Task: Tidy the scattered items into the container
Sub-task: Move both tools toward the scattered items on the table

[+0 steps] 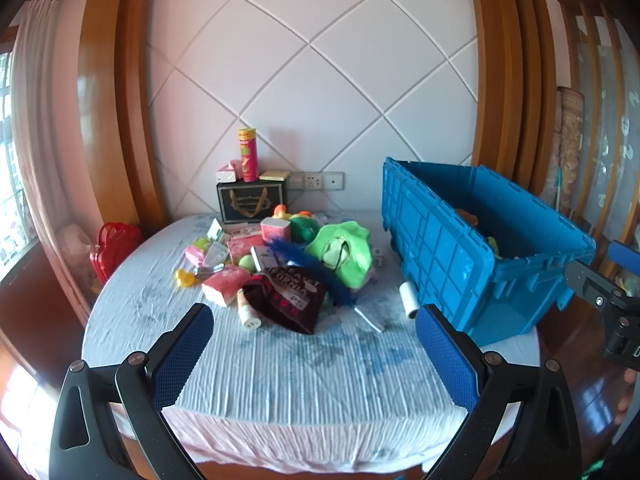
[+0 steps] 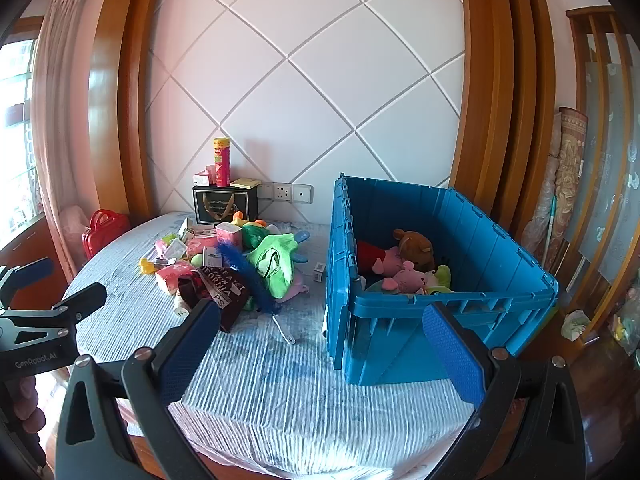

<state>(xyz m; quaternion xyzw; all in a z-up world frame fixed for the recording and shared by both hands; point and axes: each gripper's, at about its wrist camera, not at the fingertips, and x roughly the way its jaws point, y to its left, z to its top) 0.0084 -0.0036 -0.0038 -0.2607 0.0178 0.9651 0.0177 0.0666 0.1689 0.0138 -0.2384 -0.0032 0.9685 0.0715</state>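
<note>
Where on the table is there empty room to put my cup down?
The near part of the tablecloth, between the dark cap and the table's front edge, is bare. The strip beside the blue crate holds a white roll. The toy pile is crowded.

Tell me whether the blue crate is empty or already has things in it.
Partly filled. The blue crate already holds plush toys: a brown bear and pink pigs lie on its floor, well below the rim.

Before me a white diamond-panelled wall (image 2: pixel 304 92) between curved wooden frames (image 2: pixel 116 92); a curtained window (image 1: pixel 16 128) glows left.
</note>
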